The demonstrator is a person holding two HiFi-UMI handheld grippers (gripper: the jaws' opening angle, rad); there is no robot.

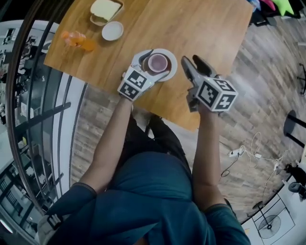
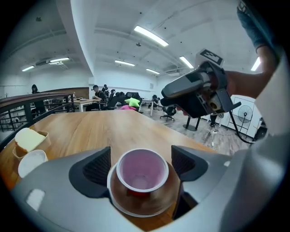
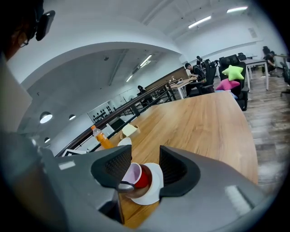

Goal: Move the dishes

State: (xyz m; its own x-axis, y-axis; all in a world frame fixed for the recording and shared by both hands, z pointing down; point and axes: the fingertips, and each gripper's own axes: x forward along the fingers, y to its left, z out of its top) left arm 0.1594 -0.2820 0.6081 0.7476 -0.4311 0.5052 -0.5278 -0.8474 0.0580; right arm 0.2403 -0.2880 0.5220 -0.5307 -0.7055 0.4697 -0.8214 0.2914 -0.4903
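A red cup [image 1: 158,62] with a pale pink inside stands upright on a white saucer [image 1: 172,61] near the front edge of the wooden table [image 1: 191,24]. My left gripper [image 1: 153,68] is open, one jaw on either side of the cup [image 2: 142,174], and neither pad touches it. The saucer [image 2: 136,209] shows under the cup. Just right of the saucer, my right gripper [image 1: 193,63] hangs above the table, open and with nothing in it. From the right gripper view its jaws [image 3: 145,165] frame the cup [image 3: 139,176] and saucer [image 3: 154,188] beyond them.
At the table's far left stand an orange bottle [image 1: 79,41], a small white dish [image 1: 113,30] and a bowl with a pale block in it [image 1: 106,10]. A railing [image 1: 28,95] runs along the left. Wood floor [image 1: 267,86] lies to the right.
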